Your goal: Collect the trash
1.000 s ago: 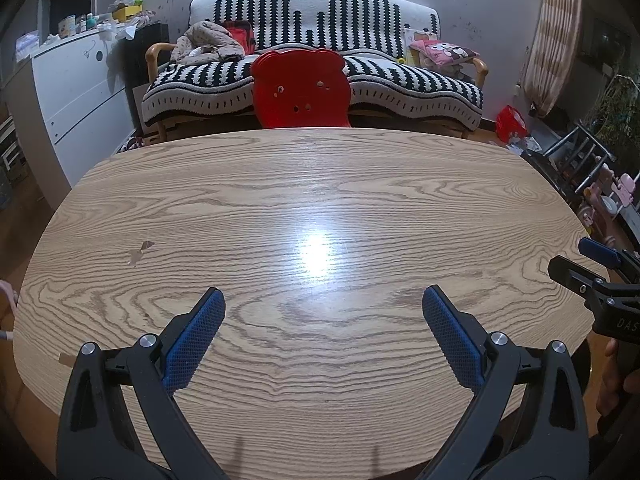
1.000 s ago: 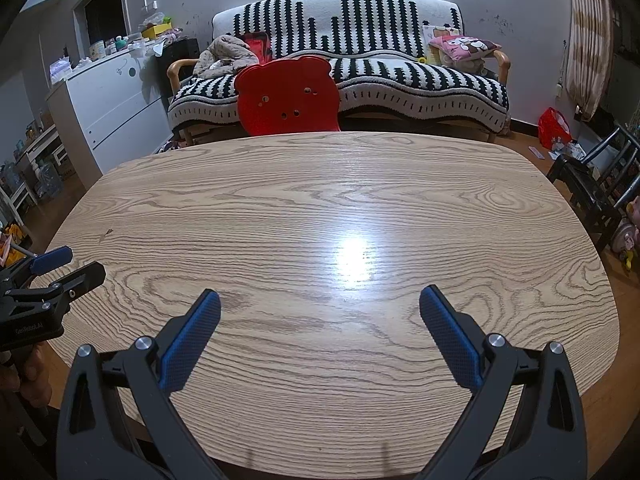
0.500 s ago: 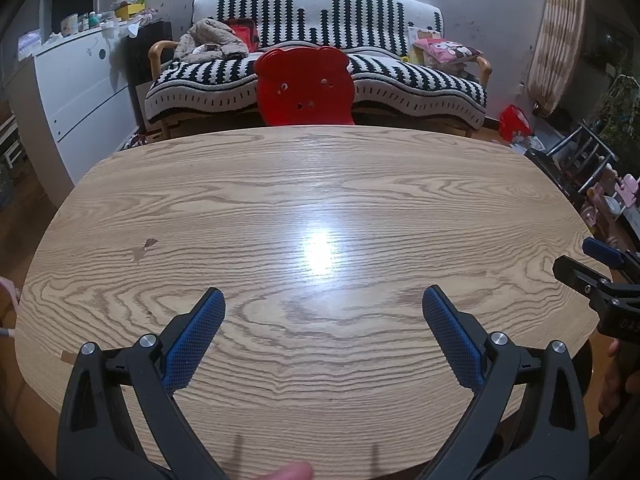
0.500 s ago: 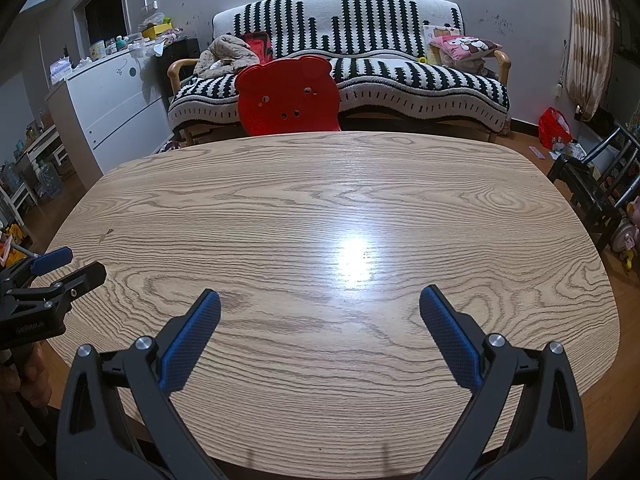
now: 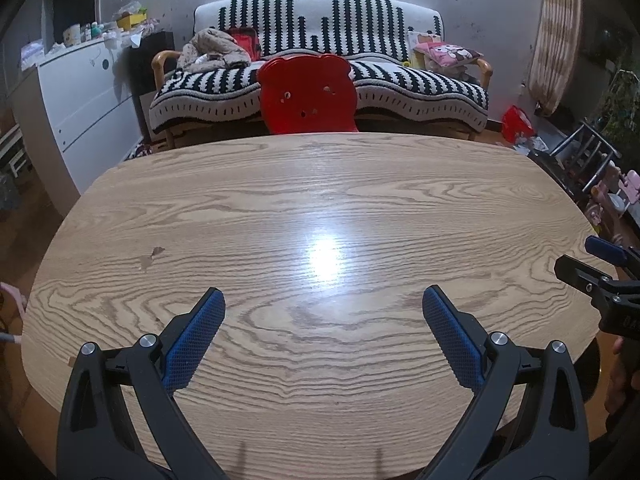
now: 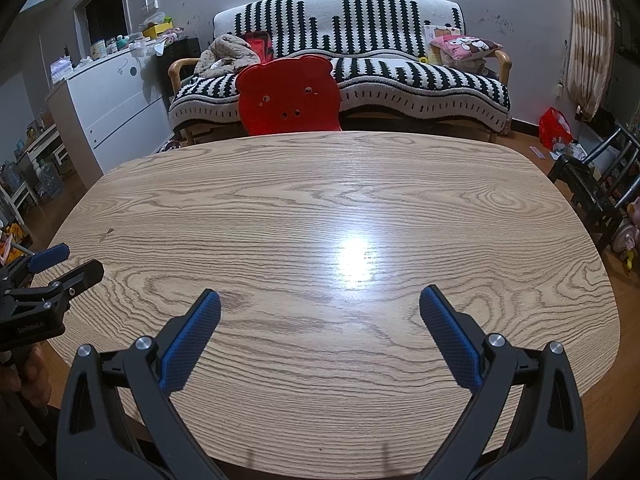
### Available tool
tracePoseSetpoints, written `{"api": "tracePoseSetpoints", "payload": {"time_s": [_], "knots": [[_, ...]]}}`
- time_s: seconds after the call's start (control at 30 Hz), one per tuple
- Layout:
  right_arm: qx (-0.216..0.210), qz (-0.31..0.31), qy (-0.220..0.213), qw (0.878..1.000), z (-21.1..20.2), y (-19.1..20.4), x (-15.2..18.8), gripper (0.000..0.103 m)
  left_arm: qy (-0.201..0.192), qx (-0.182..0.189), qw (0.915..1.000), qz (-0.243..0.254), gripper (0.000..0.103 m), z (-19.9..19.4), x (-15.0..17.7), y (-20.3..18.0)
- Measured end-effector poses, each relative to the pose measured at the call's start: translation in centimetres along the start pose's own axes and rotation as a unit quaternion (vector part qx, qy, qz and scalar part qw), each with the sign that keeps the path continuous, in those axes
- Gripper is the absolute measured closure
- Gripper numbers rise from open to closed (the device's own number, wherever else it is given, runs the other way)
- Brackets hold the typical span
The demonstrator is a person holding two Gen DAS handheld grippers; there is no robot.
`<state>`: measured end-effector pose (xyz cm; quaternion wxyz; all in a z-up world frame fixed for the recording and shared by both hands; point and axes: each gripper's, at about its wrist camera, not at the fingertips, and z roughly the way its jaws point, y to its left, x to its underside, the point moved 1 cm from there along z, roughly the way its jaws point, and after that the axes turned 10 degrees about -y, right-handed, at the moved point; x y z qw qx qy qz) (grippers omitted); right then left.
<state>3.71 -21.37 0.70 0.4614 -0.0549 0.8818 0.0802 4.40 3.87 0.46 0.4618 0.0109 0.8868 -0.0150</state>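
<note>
Left wrist view: left gripper (image 5: pixel 324 304) and right gripper (image 6: pixel 320 304) fingers spread wide, empty, above table (image 5: pixel 320 184).

Each gripper, the left gripper (image 5: pixel 324 312) and the right gripper (image 6: pixel 320 310), has two black plastic arms with triangular cut-outs. Silver pivot screws (image 5: pixel 499 337) join the links. Blue cross-hatched pads (image 6: pixel 450 336) line the jaws. White lettering marks the body.

The table (image 5: pixel 320 208) hides the bottom of the red chair (image 5: pixel 307 94). The picture's edge cuts off the right gripper (image 5: pixel 600 264) and the hand (image 5: pixel 620 376) under it. The small things on the white dresser (image 6: pixel 112 96) are too tiny to tell.
</note>
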Motion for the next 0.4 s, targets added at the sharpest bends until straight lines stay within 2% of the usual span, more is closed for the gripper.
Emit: {"api": "tracePoseSetpoints", "payload": {"time_s": [0.4], "knots": [[0.001, 0.000, 0.000, 1.000, 0.08, 0.10, -0.03, 0.007, 0.014, -0.004, 0.9997, -0.018, 0.007, 0.33, 0.12, 0.50]]}}
